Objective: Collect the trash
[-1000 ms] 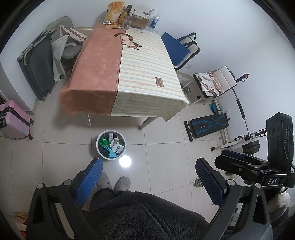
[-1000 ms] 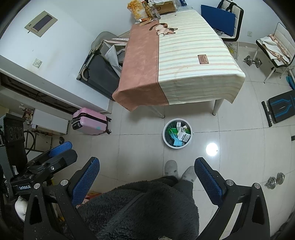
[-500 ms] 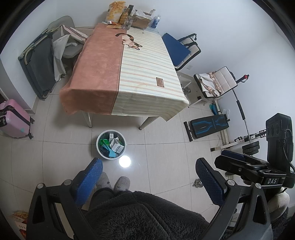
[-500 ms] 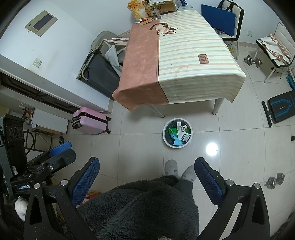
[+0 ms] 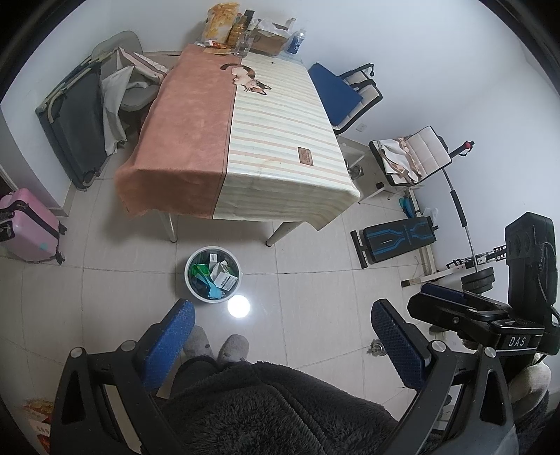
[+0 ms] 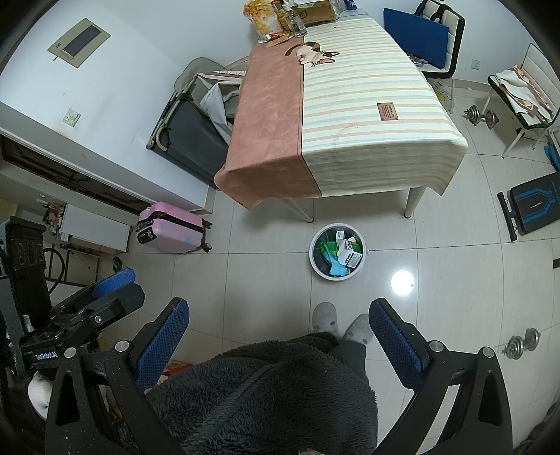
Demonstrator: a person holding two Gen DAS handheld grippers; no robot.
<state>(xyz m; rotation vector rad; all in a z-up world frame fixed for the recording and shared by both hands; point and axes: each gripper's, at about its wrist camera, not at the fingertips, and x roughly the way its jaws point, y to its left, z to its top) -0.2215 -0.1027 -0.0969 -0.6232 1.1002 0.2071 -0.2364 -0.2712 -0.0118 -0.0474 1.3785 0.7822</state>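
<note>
Next to no change over the last second: only a slight drift of the left wrist view, with the table sitting a touch lower and nearer the centre than before. Same spot for the trash bin, same heap of cartons and green and blue wrappers inside. Nothing picked up, nothing dropped. Reads as a pause high above the floor, probably either at the tail of the collecting or before a walk to the next piece.

Left gripper: spread wide, blue pads far apart, nothing between them. Right gripper: likewise spread wide and empty.

In the left wrist view, bin just left of centre, on the tiles below the near edge of the table and above the left pad; well apart from the tool, far beneath it. In the right wrist view, bin right of centre, above the gap between the pads, again far off. Grey slippers just below the bin in frame.

No loose trash visible on the open tiles. Only clutter left in sight: bags, bottles and a box at the far end of the table, top centre of frame; impossible to tell whether any of it counts as trash.
</note>
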